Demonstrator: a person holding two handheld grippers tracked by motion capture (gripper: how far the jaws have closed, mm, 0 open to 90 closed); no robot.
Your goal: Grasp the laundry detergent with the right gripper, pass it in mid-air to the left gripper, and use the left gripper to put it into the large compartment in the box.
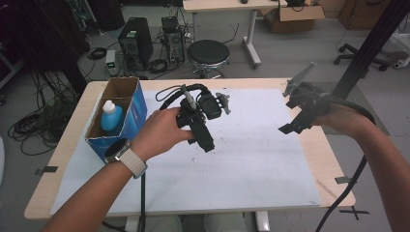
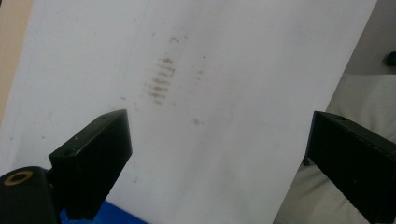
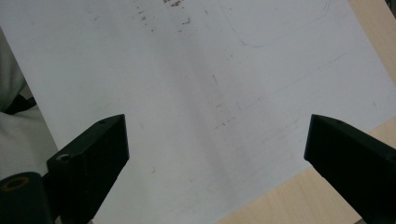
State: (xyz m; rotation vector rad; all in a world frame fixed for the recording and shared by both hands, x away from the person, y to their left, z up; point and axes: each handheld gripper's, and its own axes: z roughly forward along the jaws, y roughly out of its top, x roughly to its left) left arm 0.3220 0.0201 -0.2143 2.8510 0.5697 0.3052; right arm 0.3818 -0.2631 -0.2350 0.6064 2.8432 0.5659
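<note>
My left gripper (image 1: 203, 137) hangs over the middle of the white sheet (image 1: 251, 154), held in a hand with a wrist watch. In the left gripper view my left gripper (image 2: 217, 123) is open wide over smudged paper (image 2: 161, 81), with nothing between its black jaws. My right gripper (image 1: 292, 123) hovers near the sheet's right edge. In the right gripper view my right gripper (image 3: 217, 123) also stands open and holds nothing, above paper and a strip of wooden table (image 3: 289, 200). A blue cardboard box (image 1: 138, 111) at the left holds a blue bottle (image 1: 111, 118) with a white cap, upright.
The wooden table (image 1: 333, 159) carries the sheet, with tape marks near its edges. Behind it on the floor are a black stool (image 1: 208, 53), a computer tower (image 1: 135, 41) and cables. A black slanted post (image 1: 367, 48) rises at the right.
</note>
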